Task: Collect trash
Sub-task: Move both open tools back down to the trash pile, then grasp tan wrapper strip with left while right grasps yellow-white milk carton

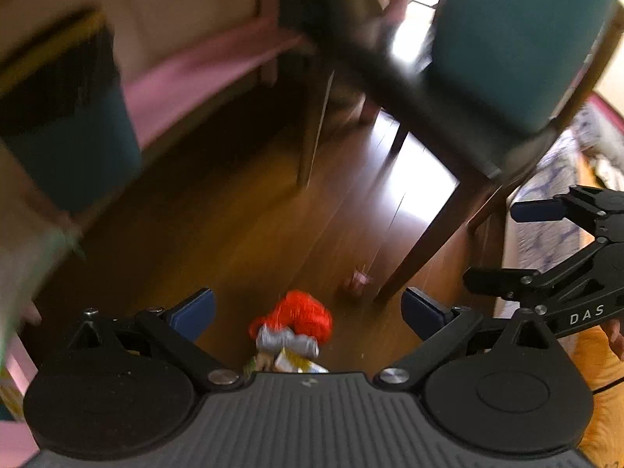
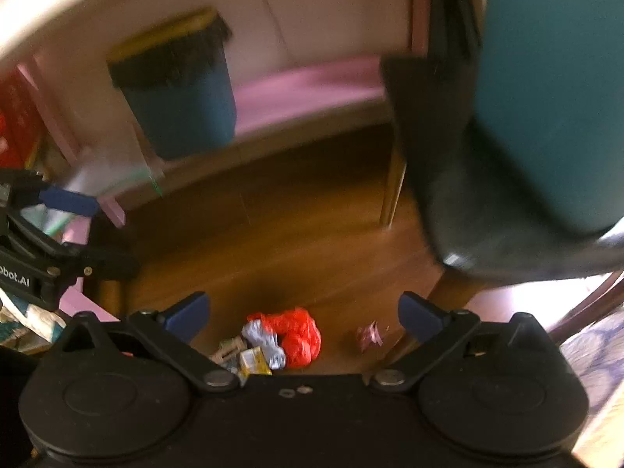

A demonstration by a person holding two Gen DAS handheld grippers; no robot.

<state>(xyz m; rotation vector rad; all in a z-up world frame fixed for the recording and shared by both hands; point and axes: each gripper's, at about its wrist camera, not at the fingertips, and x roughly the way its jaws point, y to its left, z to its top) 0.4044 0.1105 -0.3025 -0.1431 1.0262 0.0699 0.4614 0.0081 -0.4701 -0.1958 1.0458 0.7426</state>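
Note:
A small pile of trash lies on the dark wooden floor: a crumpled red plastic bag [image 1: 308, 314] [image 2: 298, 335], a grey wrapper [image 1: 286, 341] [image 2: 265, 341] and a yellow-white packet [image 1: 298, 364] [image 2: 253, 360]. To its right, apart from the pile, lies a small pink wrapper [image 1: 357, 280] [image 2: 368, 335]. My left gripper [image 1: 308, 312] [image 2: 89, 234] hangs above the pile, open, nothing between its blue pads. My right gripper [image 2: 304, 312] [image 1: 507, 245] is beside it, also open and empty. Both frames are blurred.
A teal bin with a black liner [image 1: 66, 128] [image 2: 183, 89] stands by the pink-trimmed wall. A chair with a teal back and dark seat [image 1: 507, 58] [image 2: 546, 97] looms at the right, one leg [image 1: 425, 241] near the pink wrapper. A patterned cloth [image 1: 546, 226] lies at the right.

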